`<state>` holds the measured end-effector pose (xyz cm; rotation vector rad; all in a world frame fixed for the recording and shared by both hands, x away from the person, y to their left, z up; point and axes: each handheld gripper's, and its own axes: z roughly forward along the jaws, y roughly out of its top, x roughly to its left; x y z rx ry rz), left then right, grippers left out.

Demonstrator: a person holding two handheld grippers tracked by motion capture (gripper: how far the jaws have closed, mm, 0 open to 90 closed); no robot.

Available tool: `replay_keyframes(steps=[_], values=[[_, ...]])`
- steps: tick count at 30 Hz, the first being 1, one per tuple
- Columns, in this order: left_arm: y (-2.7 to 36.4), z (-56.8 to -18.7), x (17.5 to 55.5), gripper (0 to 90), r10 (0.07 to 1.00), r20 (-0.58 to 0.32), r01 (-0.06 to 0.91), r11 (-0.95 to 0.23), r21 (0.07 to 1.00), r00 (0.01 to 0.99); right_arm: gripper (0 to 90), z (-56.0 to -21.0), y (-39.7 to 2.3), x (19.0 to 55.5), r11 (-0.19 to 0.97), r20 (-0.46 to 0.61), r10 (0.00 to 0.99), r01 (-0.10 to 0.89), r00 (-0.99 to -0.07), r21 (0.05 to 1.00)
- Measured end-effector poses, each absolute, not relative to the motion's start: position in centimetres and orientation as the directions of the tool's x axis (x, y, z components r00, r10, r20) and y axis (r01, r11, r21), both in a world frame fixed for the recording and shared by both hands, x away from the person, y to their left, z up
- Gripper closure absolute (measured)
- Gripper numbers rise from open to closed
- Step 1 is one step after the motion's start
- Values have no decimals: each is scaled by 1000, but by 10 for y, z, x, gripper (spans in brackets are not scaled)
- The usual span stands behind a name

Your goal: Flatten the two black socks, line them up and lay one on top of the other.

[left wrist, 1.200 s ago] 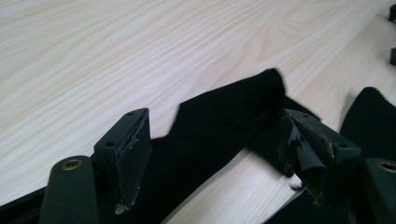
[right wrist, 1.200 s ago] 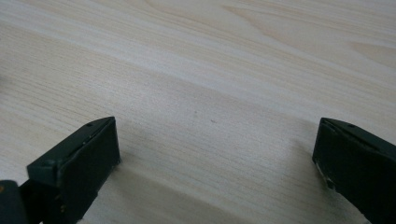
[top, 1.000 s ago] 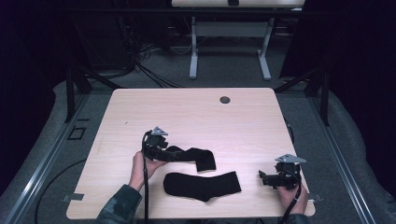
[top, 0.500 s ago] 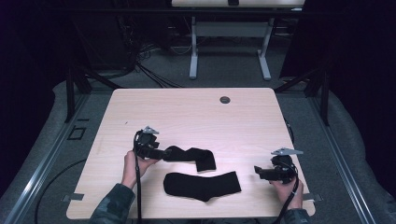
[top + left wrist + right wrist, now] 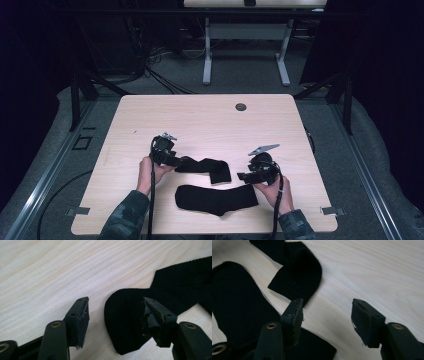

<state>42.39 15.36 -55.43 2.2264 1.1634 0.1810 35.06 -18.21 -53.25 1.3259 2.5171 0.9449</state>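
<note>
Two pairs of black jaws stand wide apart with nothing between them. The left gripper [image 5: 113, 315] hangs low over the rounded toe end of the farther black knitted sock [image 5: 140, 315], one jaw over bare wood, the other over the cloth. The right gripper [image 5: 327, 317] hovers by the cuff end of the nearer flat black sock [image 5: 234, 305], one jaw at its edge, the other over the table.

Both socks look light, limp and thin; they would likely sag and fold when lifted, so a pinch well onto the cloth at toe or ribbed cuff seems the surest hold. A shallow nip at the edge may slip off.

In the high view the farther sock [image 5: 207, 167] lies bent, its ribbed cuff folded over, just beyond the nearer one [image 5: 215, 199], which lies straight near the front edge. The pale wood-grain tabletop [image 5: 210, 125] is smooth and matt, with a small dark round grommet [image 5: 241, 107] near its far edge.
</note>
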Motion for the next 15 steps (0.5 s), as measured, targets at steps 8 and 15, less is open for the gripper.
replay_keyframes(steps=[8,15], values=[[151,-557,425,522,772,-153,692,-440,572,617,522,-551,-152,366,443,199,768,730,-608,520],[148,-558,425,633,758,-127,677,-478,559,640,588,-558,-143,367,464,183,770,733,-611,496]])
